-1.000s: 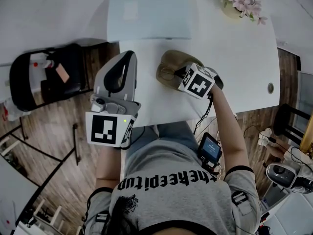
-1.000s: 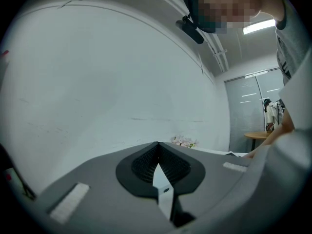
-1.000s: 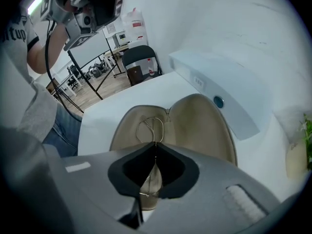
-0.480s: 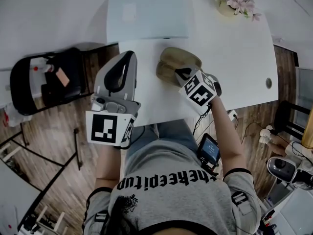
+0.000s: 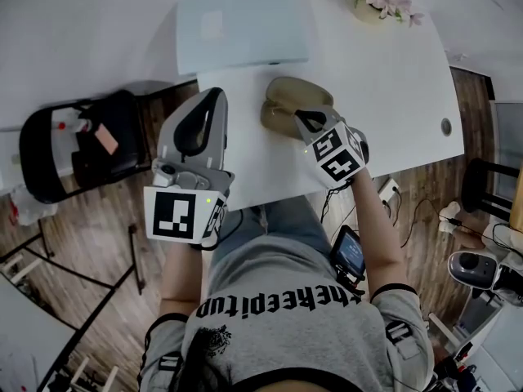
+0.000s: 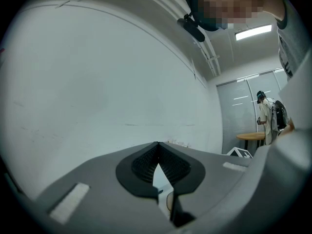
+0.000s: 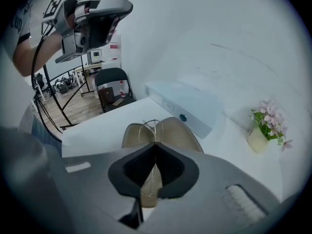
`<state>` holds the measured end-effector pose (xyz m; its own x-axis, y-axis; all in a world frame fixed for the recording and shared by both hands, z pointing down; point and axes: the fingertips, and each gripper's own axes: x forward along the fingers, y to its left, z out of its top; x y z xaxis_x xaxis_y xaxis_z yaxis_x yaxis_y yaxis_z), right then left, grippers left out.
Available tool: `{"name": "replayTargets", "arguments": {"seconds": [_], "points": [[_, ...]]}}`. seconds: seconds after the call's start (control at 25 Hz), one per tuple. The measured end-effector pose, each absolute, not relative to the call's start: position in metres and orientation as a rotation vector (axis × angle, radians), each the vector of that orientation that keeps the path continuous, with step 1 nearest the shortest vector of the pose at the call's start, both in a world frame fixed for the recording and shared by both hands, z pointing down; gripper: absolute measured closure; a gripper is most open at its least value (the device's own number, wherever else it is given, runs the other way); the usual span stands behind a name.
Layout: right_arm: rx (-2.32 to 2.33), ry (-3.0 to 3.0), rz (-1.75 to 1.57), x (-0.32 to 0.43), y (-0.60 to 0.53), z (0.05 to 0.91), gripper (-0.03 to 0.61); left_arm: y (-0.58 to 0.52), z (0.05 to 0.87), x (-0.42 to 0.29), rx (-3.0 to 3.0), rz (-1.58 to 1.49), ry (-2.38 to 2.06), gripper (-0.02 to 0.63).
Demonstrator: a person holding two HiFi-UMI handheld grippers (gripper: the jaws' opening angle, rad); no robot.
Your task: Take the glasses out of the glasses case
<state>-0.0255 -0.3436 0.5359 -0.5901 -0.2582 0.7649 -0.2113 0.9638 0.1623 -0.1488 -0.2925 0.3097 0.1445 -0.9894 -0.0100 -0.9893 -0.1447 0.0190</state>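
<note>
Thin wire glasses (image 7: 151,128) over open tan glasses case (image 5: 288,98)

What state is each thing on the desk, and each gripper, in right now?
glasses case: open, lying on the white table.
right gripper: shut on the glasses.
glasses: pinched between its jaws, in front of the case.
left gripper: shut, empty.

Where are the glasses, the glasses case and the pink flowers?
glasses (image 7: 155,129), right gripper view, on the thin wire frame.
glasses case (image 7: 183,133), right gripper view, on its tan right half.
pink flowers (image 7: 270,117), right gripper view, on the blossoms.
</note>
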Motion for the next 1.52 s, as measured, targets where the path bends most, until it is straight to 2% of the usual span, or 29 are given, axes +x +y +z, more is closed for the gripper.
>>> {"name": "replayTargets", "arguments": {"seconds": [1.52], "points": [[1.035, -2.564, -0.012, 0.011, -0.309, 0.406, 0.574, -0.246, 0.277, -0.130, 2.613, -0.115, -1.890, 0.594]]}}
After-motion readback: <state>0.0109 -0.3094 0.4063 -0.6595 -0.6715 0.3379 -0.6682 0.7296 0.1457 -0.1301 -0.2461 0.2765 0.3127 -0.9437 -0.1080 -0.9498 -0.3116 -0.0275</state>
